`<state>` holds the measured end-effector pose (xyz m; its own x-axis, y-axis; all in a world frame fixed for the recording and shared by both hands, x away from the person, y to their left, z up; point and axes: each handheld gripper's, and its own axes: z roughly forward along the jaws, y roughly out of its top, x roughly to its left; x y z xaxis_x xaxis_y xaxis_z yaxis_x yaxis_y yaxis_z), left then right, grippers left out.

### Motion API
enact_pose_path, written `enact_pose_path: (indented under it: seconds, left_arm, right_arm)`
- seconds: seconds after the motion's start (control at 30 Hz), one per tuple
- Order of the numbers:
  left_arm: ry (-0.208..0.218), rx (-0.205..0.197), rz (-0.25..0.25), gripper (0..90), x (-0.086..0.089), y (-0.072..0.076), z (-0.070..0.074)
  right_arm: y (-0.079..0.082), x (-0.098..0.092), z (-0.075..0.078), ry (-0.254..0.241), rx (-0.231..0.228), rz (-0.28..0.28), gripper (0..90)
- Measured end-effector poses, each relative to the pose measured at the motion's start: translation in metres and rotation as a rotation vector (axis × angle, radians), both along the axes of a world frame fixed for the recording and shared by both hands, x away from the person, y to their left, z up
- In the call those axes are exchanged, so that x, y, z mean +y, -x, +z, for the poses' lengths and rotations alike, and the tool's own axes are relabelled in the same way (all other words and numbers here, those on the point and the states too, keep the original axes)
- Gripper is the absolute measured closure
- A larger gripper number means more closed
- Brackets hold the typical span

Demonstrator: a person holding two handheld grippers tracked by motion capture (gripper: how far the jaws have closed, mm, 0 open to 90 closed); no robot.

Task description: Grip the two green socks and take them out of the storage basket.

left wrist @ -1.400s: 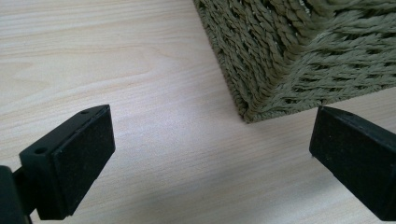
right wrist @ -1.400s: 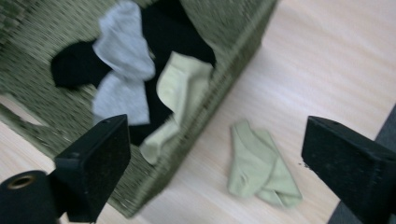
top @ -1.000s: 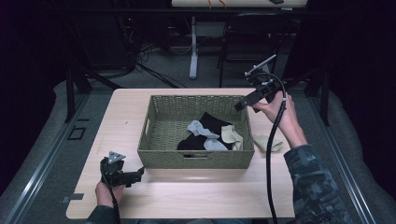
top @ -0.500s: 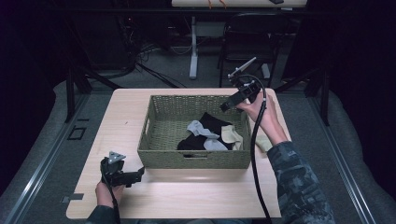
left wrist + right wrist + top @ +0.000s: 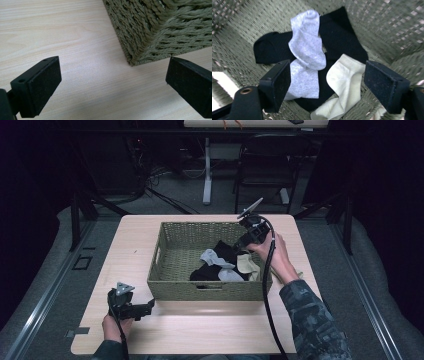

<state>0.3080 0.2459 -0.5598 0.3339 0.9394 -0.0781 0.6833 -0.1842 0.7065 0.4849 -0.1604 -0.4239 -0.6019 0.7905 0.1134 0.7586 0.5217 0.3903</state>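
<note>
A woven olive basket (image 5: 165,251) sits mid-table and holds a grey sock (image 5: 216,259), a black sock (image 5: 204,273) and a cream sock (image 5: 246,263). My right gripper (image 5: 240,245) hangs over the basket's right half, pointing down and left. In the right gripper view its jaws (image 5: 327,85) are open and have just been closing, with nothing pressed between them. Below them lie the grey sock (image 5: 308,50), the cream sock (image 5: 342,80) and the black sock (image 5: 339,37). My left gripper (image 5: 146,308) rests on the table by the basket's front-left corner (image 5: 155,30), open and empty (image 5: 113,85).
The light wooden table (image 5: 220,330) has bare room in front of the basket and to its left. A pale bit of cloth (image 5: 300,274) peeks out on the table behind my right wrist. Desk legs and a chair (image 5: 265,175) stand beyond the far edge.
My right gripper has come left and down from above the basket's right rim to low over the socks. The left gripper has stayed put.
</note>
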Motion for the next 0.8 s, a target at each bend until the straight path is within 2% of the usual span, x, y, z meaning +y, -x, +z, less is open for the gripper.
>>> enact_pose_path:
  seconds: [0.27,0.5,0.53,0.7,0.8]
  left_arm:
    - [0.000,0.002,-0.001,0.1,0.001,0.000,0.000]
    - [0.000,-0.001,0.000,0.0,0.000,0.000,0.000]
    - [0.000,-0.001,0.000,0.1,0.000,0.000,0.000]
    - [0.001,0.002,-0.001,0.1,0.000,0.000,0.000]
    - [0.000,0.004,-0.001,0.1,0.001,0.000,0.000]
  right_arm:
    - [0.003,0.004,-0.028,0.027,0.033,-0.002,27.8]
    - [0.003,0.008,-0.039,0.045,0.054,-0.011,28.2]
    - [0.003,0.009,-0.042,0.035,0.047,-0.027,28.4]
    - [-0.001,0.013,-0.048,0.062,0.065,-0.022,29.3]
    - [-0.003,0.016,-0.054,0.067,0.060,-0.046,31.2]
